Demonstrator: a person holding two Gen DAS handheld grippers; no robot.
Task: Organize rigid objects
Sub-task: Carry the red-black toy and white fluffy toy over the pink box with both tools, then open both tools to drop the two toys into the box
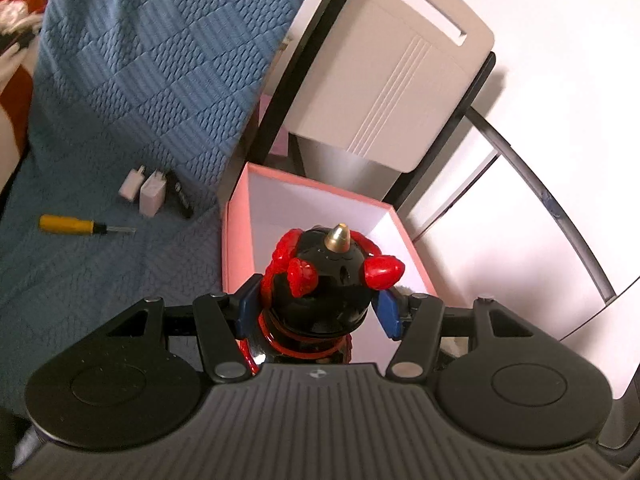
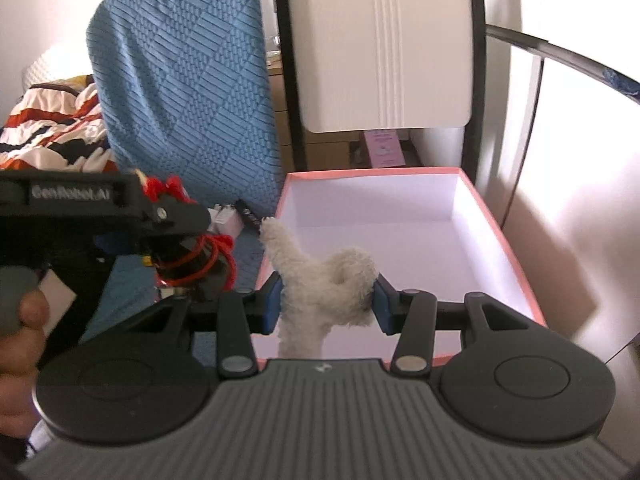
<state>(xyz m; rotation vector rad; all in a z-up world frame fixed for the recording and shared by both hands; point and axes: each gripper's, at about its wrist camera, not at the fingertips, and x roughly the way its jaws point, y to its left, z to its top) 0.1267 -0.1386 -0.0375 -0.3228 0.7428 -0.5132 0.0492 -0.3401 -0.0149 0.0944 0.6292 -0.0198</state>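
**Both hand-held grippers loaded, held at the pink box**

Left hand-held gripper (image 1: pixel 318 306): clenched on a black-and-red figurine (image 1: pixel 320 280). Blue pads press its sides. The figurine has a gold cone tip on top, red claw-like pieces either side, red cord around the body. In the left wrist view it sits in front of the near wall of the pink box (image 1: pixel 234 240), at its left corner.

Right hand-held gripper (image 2: pixel 326 300): grasping a white fluffy plush toy (image 2: pixel 328 280), pads squeezing the pile on both sides. One furry limb sticks up and to the left. The toy is over the near-left part of the box (image 2: pixel 492 208) opening.

Box: pink outside, white inside, open top, nothing seen on the visible floor of it. It stands just beside a blue quilted cover (image 1: pixel 132 80).

On the blue cover, left of the box: a yellow-handled screwdriver (image 1: pixel 86 226), lying flat; beyond it two white plug adapters (image 1: pixel 144 192) side by side, touching or nearly so; a black item (image 1: pixel 182 196) just right of them, too small to identify.

From the right wrist view the left hand-held gripper (image 2: pixel 192 256) shows at the left edge with the figurine (image 2: pixel 200 264) in it, a person's hand (image 2: pixel 20 332) around its handle.

Behind the box: a pale grey chair back (image 2: pixel 384 52) with a slot near the top. A striped orange, white and dark cloth (image 2: pixel 52 128) lies far left.
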